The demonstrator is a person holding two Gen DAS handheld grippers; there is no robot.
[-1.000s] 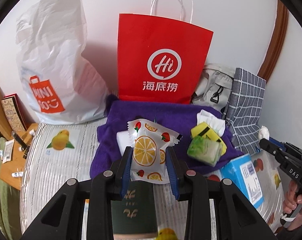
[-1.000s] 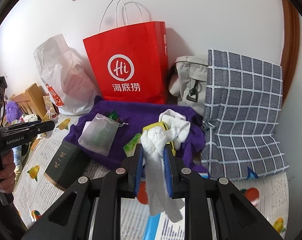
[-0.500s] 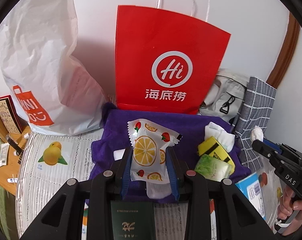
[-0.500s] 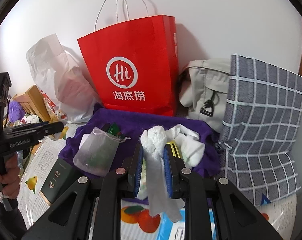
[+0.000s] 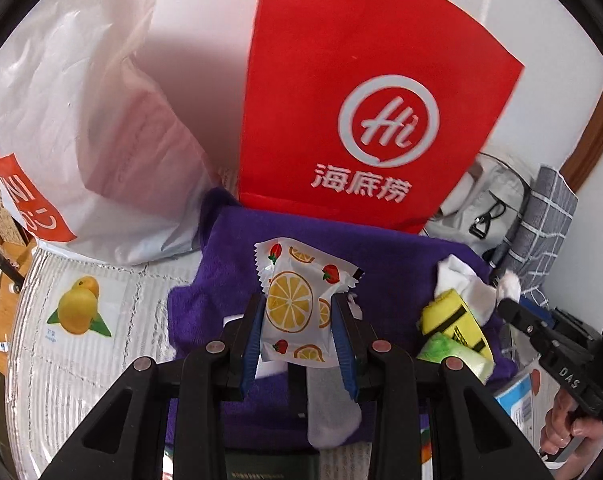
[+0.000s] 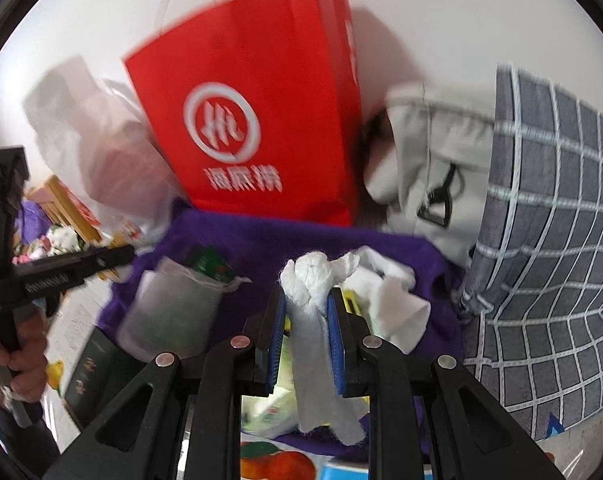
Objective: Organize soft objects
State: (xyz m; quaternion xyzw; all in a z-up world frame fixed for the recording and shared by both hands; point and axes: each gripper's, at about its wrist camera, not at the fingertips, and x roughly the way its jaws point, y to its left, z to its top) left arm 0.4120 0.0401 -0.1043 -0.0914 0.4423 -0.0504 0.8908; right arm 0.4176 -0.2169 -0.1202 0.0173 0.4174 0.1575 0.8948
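Note:
In the left wrist view my left gripper (image 5: 299, 314) is shut on a white packet printed with orange slices and strawberries (image 5: 291, 304), held over a purple towel (image 5: 229, 252). In the right wrist view my right gripper (image 6: 307, 314) is shut on a wad of white cloth (image 6: 309, 280) whose tail hangs down between the fingers. On the towel (image 6: 261, 240) lie a white sock (image 6: 393, 304), a yellow pack (image 5: 453, 320), a green pack (image 5: 449, 354) and a mesh pouch (image 6: 173, 312). A red paper bag (image 5: 361, 100) stands right behind the towel.
A white plastic bag (image 5: 81, 140) leans left of the red bag. A grey backpack (image 6: 429, 168) and a grey checked bag (image 6: 549, 240) close off the right. A dark green box (image 6: 93, 368) lies at the towel's near left. The bed cover (image 5: 81, 360) has fruit prints.
Both grippers have moved forward and down over the purple towel, closer to the red bag. Each keeps its hold on the same item.

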